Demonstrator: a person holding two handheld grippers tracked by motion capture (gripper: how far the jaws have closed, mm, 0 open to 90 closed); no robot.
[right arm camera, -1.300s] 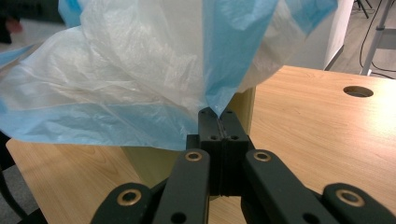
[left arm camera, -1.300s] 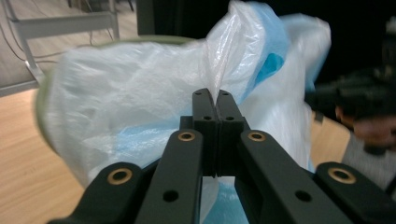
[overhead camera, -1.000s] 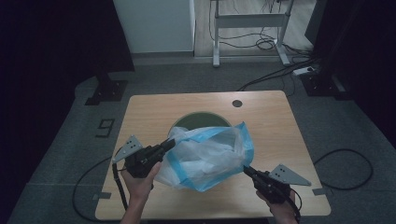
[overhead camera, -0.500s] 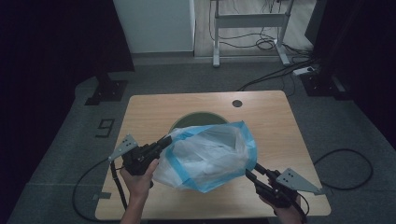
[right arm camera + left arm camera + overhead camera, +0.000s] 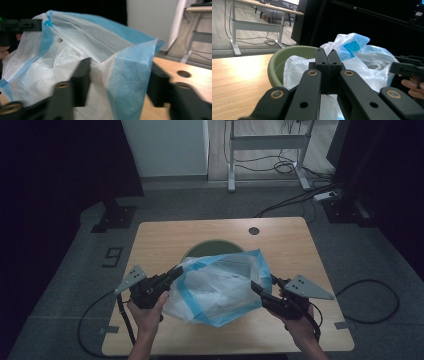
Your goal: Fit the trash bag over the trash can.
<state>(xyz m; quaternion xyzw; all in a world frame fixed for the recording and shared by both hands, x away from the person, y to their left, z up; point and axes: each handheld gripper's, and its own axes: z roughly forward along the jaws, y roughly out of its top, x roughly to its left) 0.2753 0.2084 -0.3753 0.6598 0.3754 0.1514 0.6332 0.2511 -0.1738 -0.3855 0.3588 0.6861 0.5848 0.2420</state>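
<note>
Bag held open over the bowl, one side clamped, the other about to be.

We note the table first: pale wood, a small round hole at its 1 o'clock corner. Near its centre sits a green bowl, and the white-and-blue plastic bag lies spread across the bowl's 6 o'clock side, likely to line it. At the bag's 9 o'clock edge our left gripper has its jaws pressed together on the plastic, anchoring that side so the mouth stays stretched. At 3 o'clock our right gripper has its jaws spread wide, the blue hem sitting between them but not pinched. We judge it is placed to take that hem next.
</note>
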